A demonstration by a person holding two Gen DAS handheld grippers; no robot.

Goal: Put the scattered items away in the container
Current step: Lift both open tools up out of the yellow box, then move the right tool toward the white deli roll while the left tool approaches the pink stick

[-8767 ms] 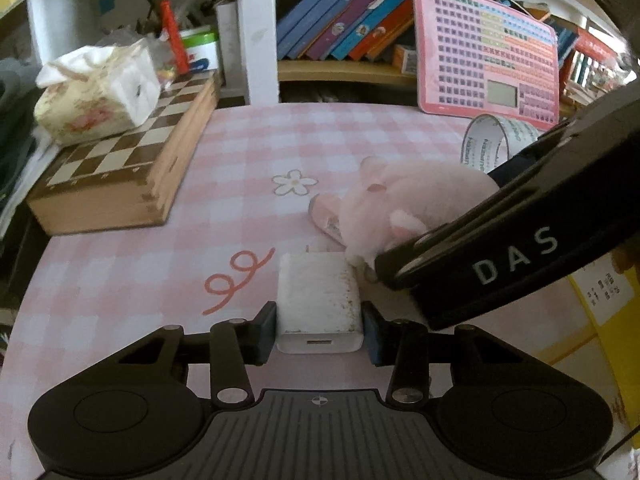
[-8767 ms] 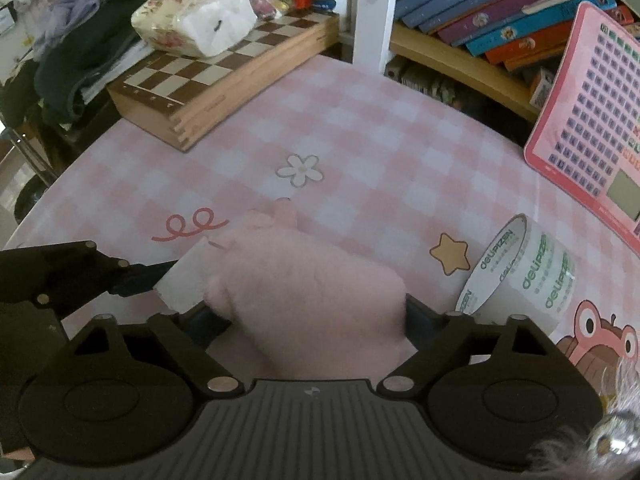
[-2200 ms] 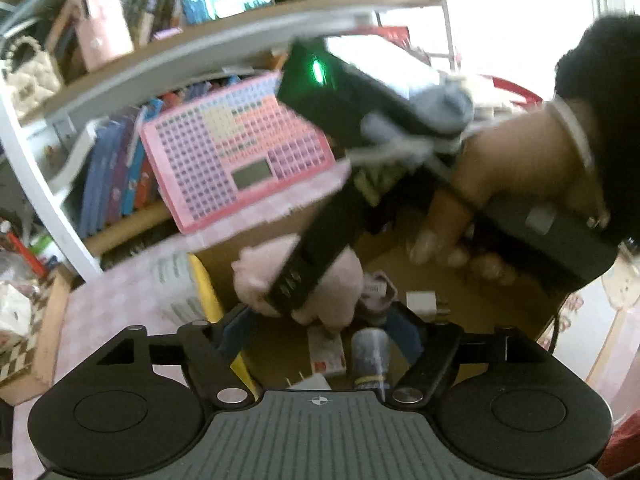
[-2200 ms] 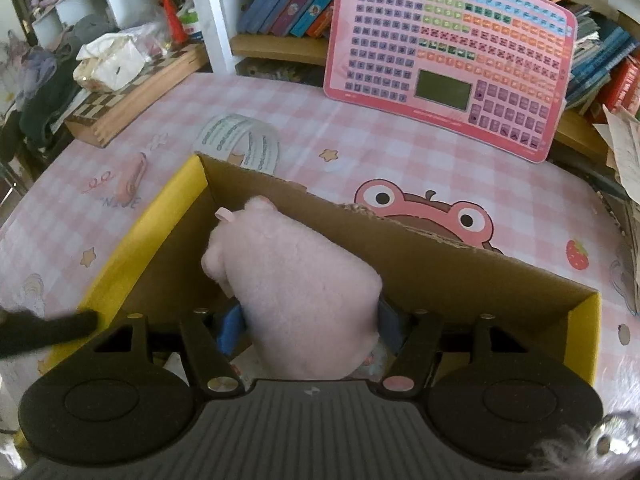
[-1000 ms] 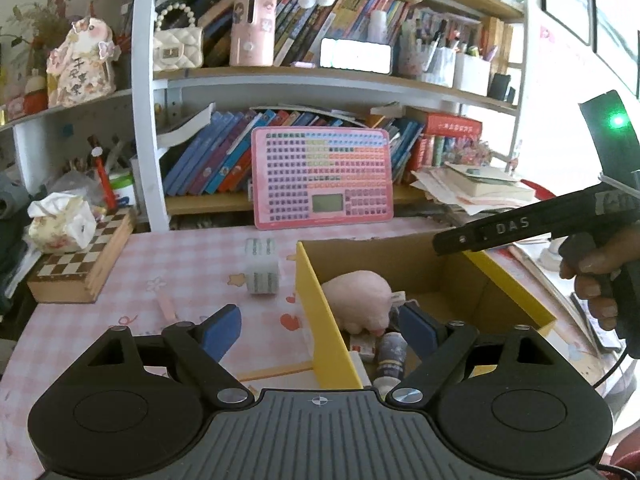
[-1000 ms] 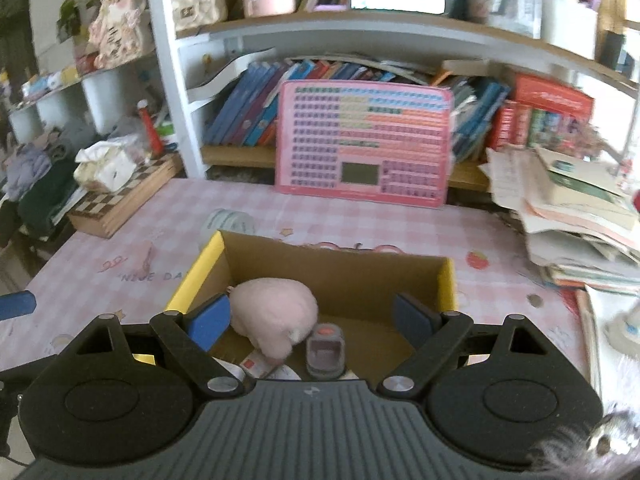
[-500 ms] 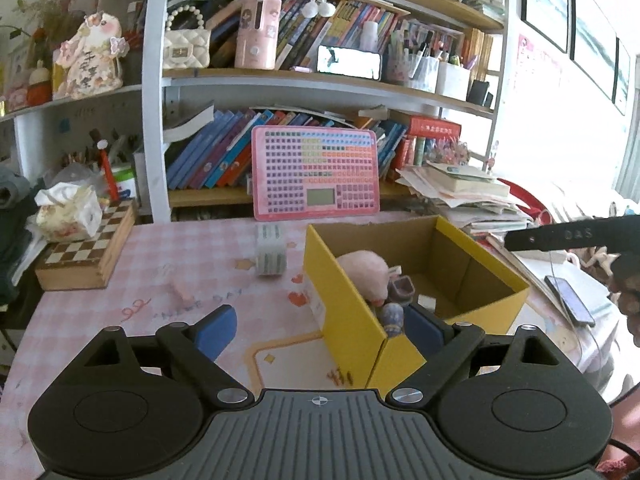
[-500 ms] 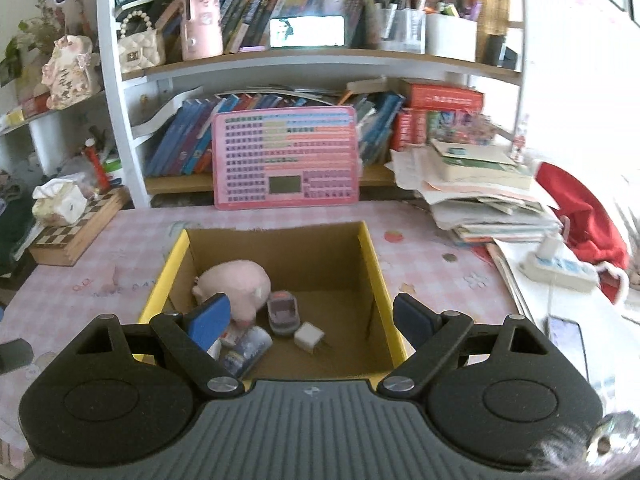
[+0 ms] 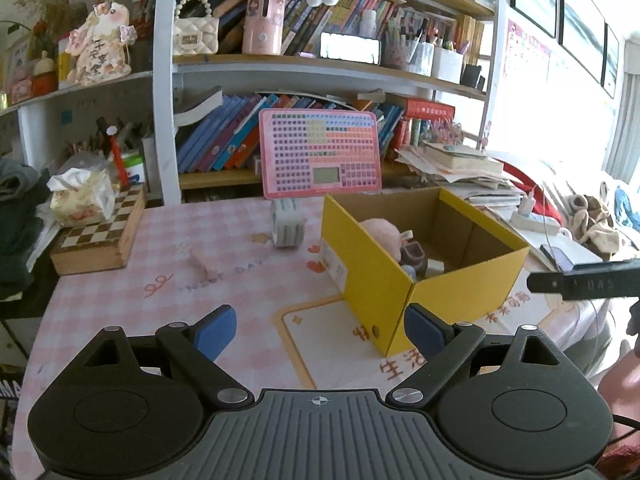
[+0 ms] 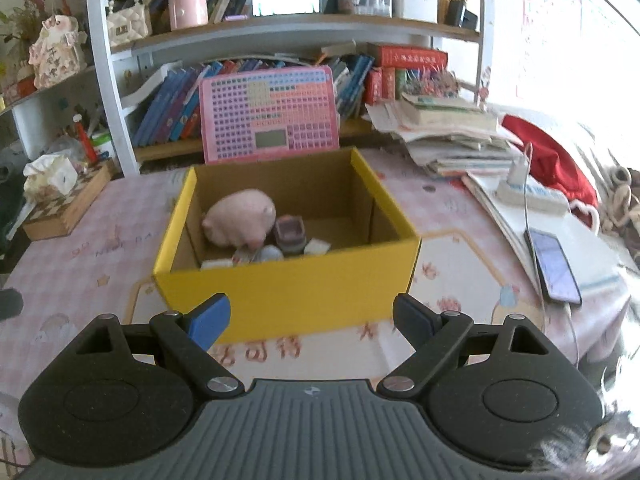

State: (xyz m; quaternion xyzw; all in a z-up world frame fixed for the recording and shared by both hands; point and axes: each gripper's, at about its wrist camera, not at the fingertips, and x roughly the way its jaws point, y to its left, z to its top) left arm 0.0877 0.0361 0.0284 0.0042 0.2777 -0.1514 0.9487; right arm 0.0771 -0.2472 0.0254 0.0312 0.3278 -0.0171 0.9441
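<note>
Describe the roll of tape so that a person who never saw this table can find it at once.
Start from the yellow cardboard box on the pink checked table. Behind its left corner, in front of the pink keyboard toy that leans on the shelf, the roll of tape stands on its edge. It is the only pale ring there, with green print on its band.

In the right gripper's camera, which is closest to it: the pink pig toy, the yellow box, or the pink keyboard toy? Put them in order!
1. Yellow box: front wall right ahead of the right gripper.
2. Pink pig toy: inside the box, left.
3. Pink keyboard toy: leaning behind the box.
</note>
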